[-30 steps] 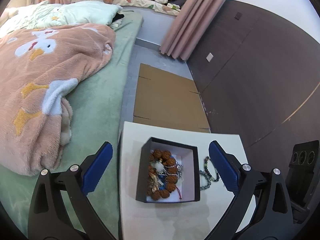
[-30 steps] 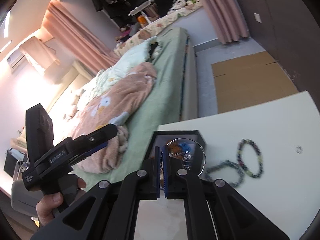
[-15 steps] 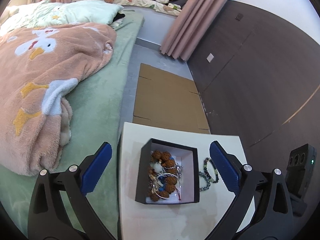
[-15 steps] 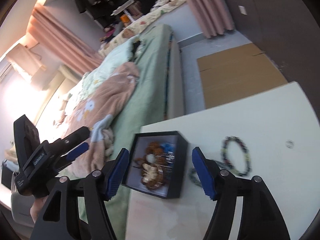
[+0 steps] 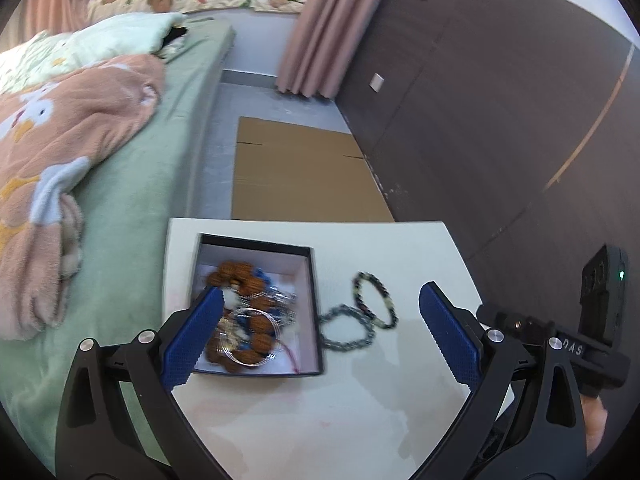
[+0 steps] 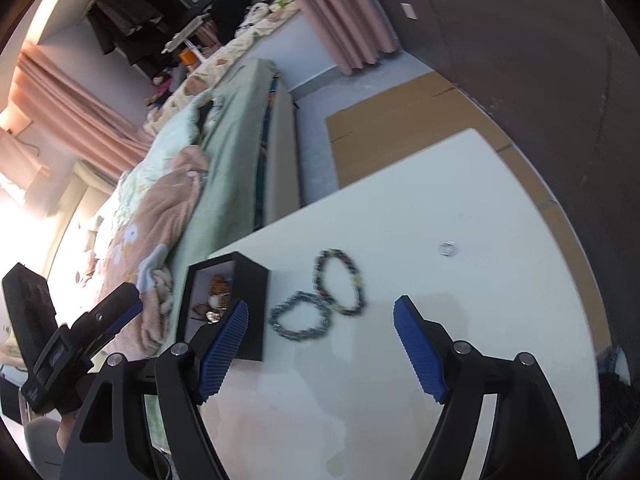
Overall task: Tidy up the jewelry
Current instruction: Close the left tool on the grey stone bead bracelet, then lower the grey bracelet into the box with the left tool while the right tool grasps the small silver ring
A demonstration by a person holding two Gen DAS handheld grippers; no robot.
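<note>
A black jewelry box [image 5: 316, 312] with a white inside stands at the left of the white table [image 5: 320, 420]; it also shows in the right wrist view [image 6: 252, 312]. It holds brown bead bracelets [image 5: 256, 324] and a thin silver bangle [image 5: 250, 334]. Two beaded bracelets lie on the table right of the box, a grey one [image 6: 300, 316] and a dark multicolour one [image 6: 340, 280]; both also show in the left wrist view, grey [image 5: 346, 330] and multicolour [image 5: 374, 298]. A small silver ring [image 6: 447, 248] lies further right. My left gripper [image 5: 320, 332] is open and empty above the box. My right gripper [image 6: 320, 344] is open and empty near the bracelets.
A bed with a green sheet [image 5: 132, 184] and a pink blanket [image 5: 60, 128] runs along the table's left side. Flat cardboard [image 5: 300, 172] lies on the floor beyond the table. A dark wall [image 5: 500, 100] stands to the right.
My right gripper was shut on the silver bangle over the box, then opened; the bangle now lies in the box. The right gripper has swung right toward the bracelets. The left gripper shifted closer.
</note>
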